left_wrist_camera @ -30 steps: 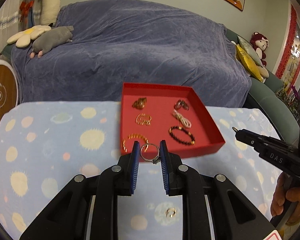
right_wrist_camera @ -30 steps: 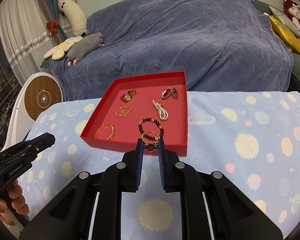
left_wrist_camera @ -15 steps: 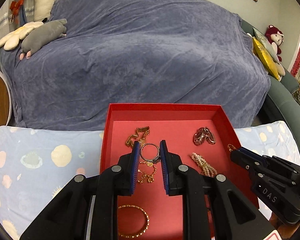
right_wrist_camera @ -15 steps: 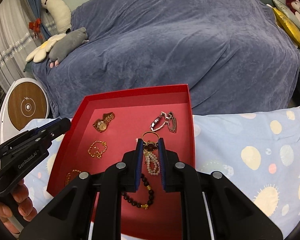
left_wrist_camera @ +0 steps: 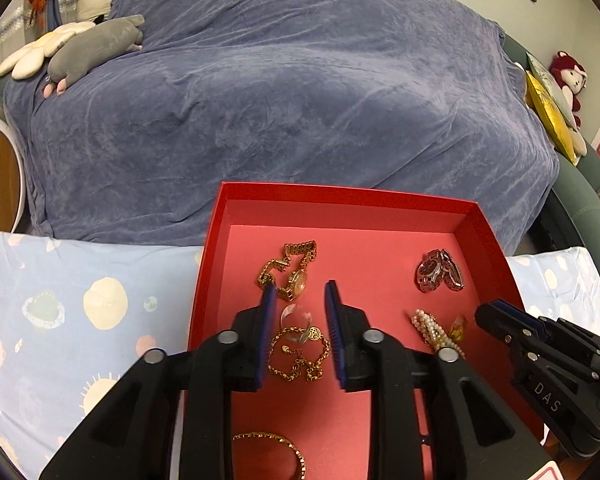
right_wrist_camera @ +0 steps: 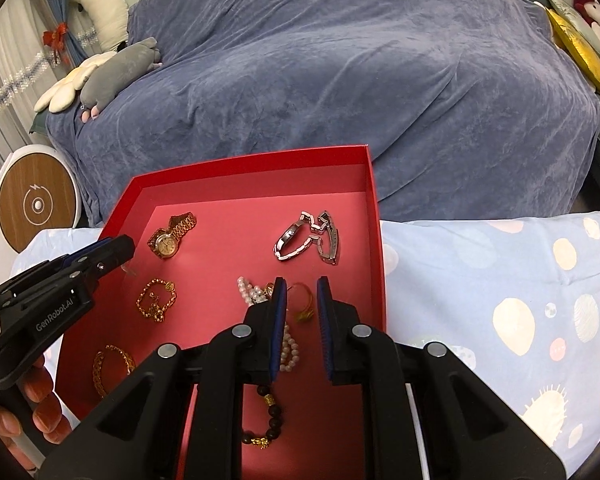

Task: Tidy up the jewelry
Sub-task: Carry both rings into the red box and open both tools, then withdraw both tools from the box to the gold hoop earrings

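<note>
The left gripper (left_wrist_camera: pixel 300 288) is found released, its jaws having just been opening. The silver ring (left_wrist_camera: pixel 296 316) (blurred) is seen loose between them, directly over the gold chain (left_wrist_camera: pixel 298 356) on the floor of the red tray (left_wrist_camera: pixel 340 200). At the right gripper (right_wrist_camera: pixel 301 282), the gold ring (right_wrist_camera: pixel 301 300) is framed between narrowly set pads just beside the pearl bracelet (right_wrist_camera: pixel 252 292); whether it is clamped cannot be told.

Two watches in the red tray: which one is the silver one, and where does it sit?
The silver watch lies in the red tray's far right corner, its bracelet unclasped. The gold watch lies at the far left, near the left gripper.
</note>
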The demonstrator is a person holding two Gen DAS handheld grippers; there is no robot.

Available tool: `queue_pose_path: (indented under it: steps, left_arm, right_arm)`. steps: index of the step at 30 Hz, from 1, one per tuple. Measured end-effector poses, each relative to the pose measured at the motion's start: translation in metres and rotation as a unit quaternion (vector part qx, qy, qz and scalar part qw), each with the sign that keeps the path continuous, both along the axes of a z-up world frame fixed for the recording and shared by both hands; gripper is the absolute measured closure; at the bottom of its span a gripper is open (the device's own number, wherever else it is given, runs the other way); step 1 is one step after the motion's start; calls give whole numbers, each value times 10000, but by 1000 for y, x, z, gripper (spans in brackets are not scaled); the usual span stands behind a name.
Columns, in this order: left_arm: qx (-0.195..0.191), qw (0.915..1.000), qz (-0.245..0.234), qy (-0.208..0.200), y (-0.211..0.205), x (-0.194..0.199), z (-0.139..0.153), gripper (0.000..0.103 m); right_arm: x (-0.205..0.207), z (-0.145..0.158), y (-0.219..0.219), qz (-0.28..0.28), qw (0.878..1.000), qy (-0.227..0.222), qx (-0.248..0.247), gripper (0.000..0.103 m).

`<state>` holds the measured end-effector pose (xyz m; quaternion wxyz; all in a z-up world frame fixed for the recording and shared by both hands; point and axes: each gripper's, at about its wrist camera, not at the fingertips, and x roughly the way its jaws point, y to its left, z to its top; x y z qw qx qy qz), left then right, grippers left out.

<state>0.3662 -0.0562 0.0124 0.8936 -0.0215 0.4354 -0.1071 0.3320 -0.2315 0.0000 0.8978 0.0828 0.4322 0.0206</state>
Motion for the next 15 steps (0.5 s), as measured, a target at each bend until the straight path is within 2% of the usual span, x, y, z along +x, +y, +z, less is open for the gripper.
queue_pose_path:
  steps: [1,7,11,15]
  left_arm:
    - [-19,10000,51,13,2,0,1,70]
    - [32,9995,132,-278,22,-29,27,69]
    - [22,9989,211,-410,46,-73,46,64]
    - [124,9989,239,-394,68,-122,51,63]
  right_arm:
    - [-2,2,-1,-6,10000,-18,9,87]
    - [-41,36,-10,44,9994,-311,146,87]
    - [-93,59,-12,137,9987,-487,61,80]
    - [-147,67,-11,241,9982,-537,137,79]
